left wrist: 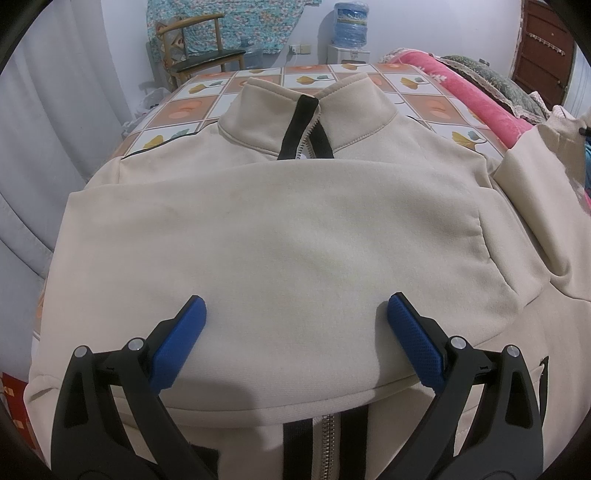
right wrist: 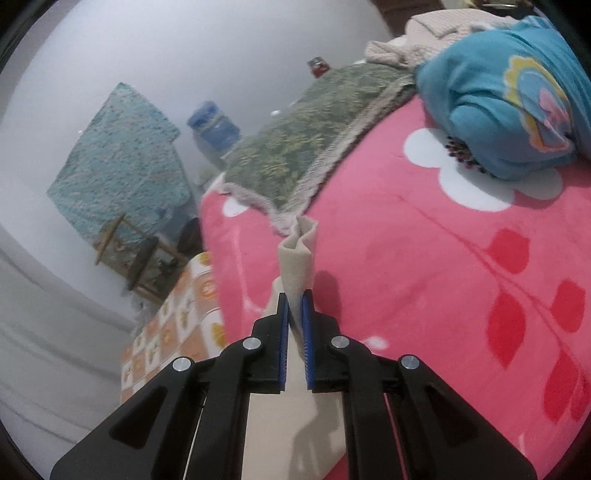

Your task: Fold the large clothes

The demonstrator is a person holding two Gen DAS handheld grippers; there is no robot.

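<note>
A cream zip-up jacket [left wrist: 295, 229] with black zipper trim lies face up on a tiled-pattern table, collar [left wrist: 306, 110] at the far side. One sleeve is folded across its chest. My left gripper [left wrist: 295, 306] hovers open just over that folded sleeve, blue pads [left wrist: 177, 347] wide apart with nothing between them. In the right wrist view my right gripper [right wrist: 294, 299] is shut on the cuff end of the other cream sleeve [right wrist: 297, 254], which sticks up bunched past the fingertips above a pink blanket. That raised sleeve [left wrist: 546, 155] also shows at the right edge of the left wrist view.
A pink floral blanket [right wrist: 424, 258] lies to the jacket's right, with a green patterned cloth [right wrist: 295, 155] and a blue bundle [right wrist: 509, 110] on it. Beyond the table [left wrist: 417, 107] stand a wooden chair [left wrist: 207, 55] and a water dispenser [left wrist: 349, 33]. A grey curtain hangs at left.
</note>
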